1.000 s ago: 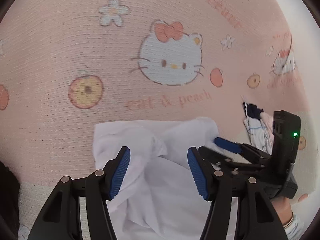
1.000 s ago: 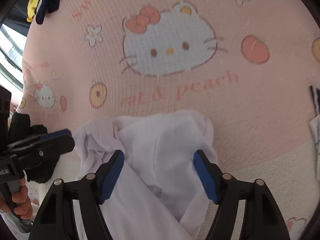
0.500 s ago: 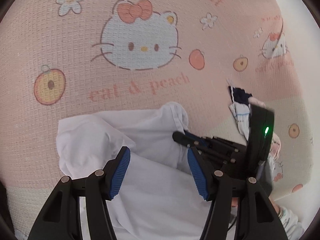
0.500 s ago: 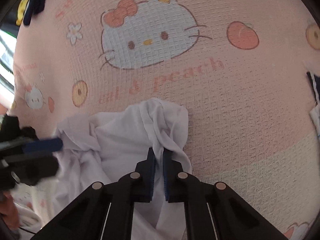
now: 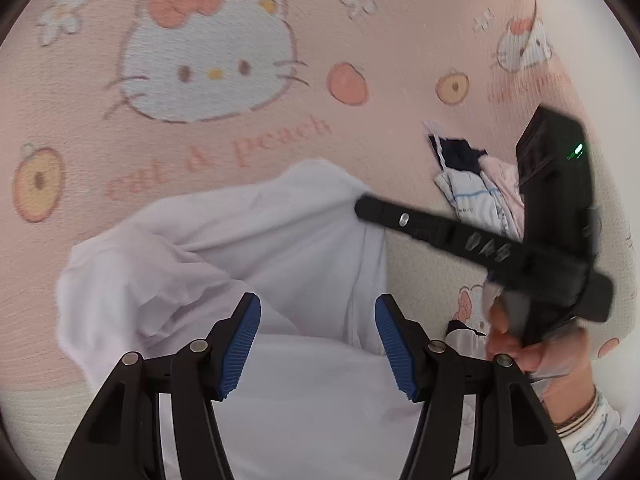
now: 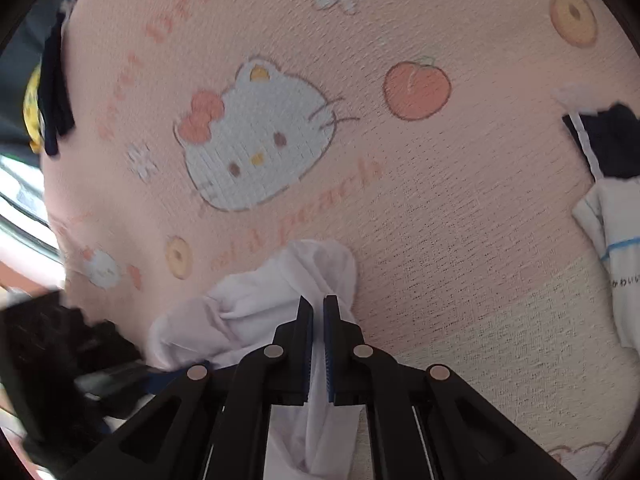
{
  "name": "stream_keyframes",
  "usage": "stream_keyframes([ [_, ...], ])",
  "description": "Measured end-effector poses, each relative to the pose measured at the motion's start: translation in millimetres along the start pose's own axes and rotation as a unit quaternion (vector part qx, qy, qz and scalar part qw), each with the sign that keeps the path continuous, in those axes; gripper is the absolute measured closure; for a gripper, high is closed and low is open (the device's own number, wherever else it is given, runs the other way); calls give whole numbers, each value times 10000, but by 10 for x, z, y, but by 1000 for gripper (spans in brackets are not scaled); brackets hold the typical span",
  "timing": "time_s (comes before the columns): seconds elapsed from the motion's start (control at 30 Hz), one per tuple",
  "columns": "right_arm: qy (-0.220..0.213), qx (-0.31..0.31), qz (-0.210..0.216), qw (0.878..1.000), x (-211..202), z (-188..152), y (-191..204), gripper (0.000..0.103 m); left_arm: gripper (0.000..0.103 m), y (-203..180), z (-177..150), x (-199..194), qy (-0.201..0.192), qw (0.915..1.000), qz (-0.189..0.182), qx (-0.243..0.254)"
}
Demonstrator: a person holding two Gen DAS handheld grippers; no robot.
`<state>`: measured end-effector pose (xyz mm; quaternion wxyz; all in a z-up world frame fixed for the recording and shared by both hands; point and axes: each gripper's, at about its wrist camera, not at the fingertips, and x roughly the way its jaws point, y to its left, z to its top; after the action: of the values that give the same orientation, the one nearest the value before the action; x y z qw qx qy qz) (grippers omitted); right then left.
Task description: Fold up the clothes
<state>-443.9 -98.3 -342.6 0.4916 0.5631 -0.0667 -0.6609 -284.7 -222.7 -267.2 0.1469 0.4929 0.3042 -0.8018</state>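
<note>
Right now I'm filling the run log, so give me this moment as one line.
left claw: open over white garment | right claw: shut on garment edge | surface: pink printed blanket

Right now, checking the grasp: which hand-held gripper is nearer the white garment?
Right hand-held gripper: shut on the white garment. Left hand-held gripper: open above it.

Crumpled white garment (image 5: 280, 248) on the pink blanket, one edge bunched upward.

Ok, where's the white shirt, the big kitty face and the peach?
white shirt (image 5: 280, 248), left wrist view, flat middle.
kitty face (image 6: 260, 148), right wrist view, cheek.
peach (image 6: 416, 90), right wrist view, middle.
</note>
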Motion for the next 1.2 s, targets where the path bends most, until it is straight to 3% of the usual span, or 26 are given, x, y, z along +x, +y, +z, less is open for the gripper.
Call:
stream_keyframes([
  [0.23, 132, 157, 238, 9995, -86, 36, -83, 100, 46, -346, 42, 391, 216, 9996, 75, 177],
  [0.37, 310, 97, 321, 9990, -69, 59, -69, 99, 46, -384, 49, 506, 264, 9983, 491, 184],
  [0.5, 488, 38, 404, 9980, -52, 82, -55, 98, 46, -286, 15, 510, 160, 9994, 315, -44],
  [0.53, 533, 23, 424, 9977, -48, 88, -52, 96, 46, -257, -3, 507, 132, 9994, 294, -91],
  [0.6, 689, 222, 439, 9964, 29, 46, -114, 73, 48, -224, -43, 499, 55, 9997, 200, -131],
  [0.63, 767, 323, 446, 9955, 69, 25, -145, 58, 56, -201, -81, 486, 2, 9998, 134, -153],
  [0.67, 846, 424, 453, 9945, 108, 3, -177, 56, 62, -185, -110, 488, -25, 9998, 67, -182],
  [0.73, 958, 560, 446, 9928, 174, -36, -232, 56, 88, -152, -134, 508, -69, 9995, 40, -296],
  [0.77, 961, 559, 424, 9929, 189, -48, -242, 56, 91, -145, -145, 514, -111, 9994, 15, -336],
  [1.0, 868, 195, 293, 9956, 259, -50, -123, 56, 95, -218, -164, 494, -230, 9977, -535, -340],
  [1.13, 912, 94, 252, 9955, 354, -75, -100, 56, 95, -303, -144, 551, -169, 9978, -566, -301],
  [1.2, 872, 158, 197, 9959, 343, -83, -141, 68, 95, -268, -131, 582, -128, 9962, -719, -472],
])
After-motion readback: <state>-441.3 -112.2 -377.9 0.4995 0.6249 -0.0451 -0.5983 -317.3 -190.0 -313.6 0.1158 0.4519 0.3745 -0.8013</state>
